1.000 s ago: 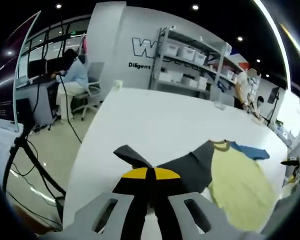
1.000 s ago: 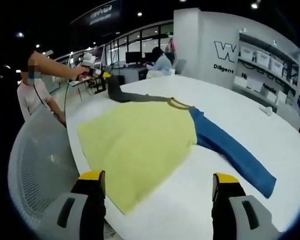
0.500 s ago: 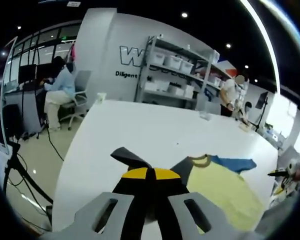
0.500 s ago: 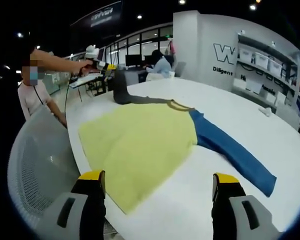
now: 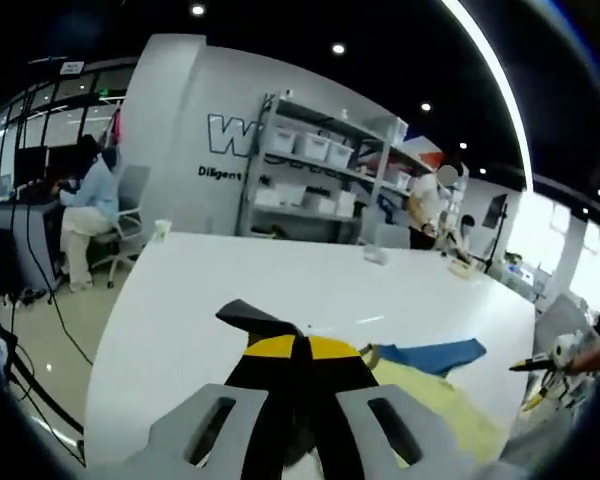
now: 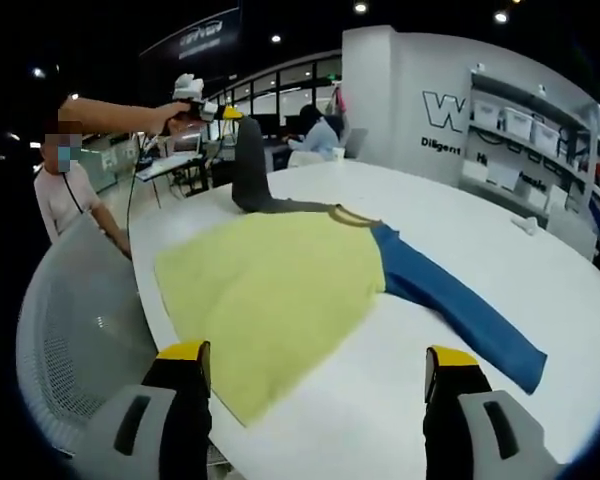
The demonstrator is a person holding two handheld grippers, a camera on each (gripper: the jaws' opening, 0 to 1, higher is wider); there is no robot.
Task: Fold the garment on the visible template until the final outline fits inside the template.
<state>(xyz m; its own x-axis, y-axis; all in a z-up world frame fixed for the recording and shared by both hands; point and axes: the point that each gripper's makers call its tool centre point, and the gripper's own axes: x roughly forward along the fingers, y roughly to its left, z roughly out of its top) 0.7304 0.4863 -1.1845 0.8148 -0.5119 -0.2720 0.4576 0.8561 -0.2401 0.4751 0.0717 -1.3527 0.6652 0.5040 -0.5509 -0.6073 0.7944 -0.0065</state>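
In the left gripper view the closed jaws of the left gripper [image 5: 296, 352] hide most of the dark grey sleeve [image 5: 248, 315] pinched between them, and the yellow shirt body [image 5: 450, 420] is cut off by the view's lower edge. In the right gripper view no template outline can be made out on the white table [image 6: 450, 235], and the wall lettering [image 6: 448, 105] is cut short by the shelving [image 6: 525, 125].

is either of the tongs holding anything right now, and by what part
The left tongs are shut on the end of the garment's dark grey sleeve, lifted above the table. The right tongs are open and hold nothing.
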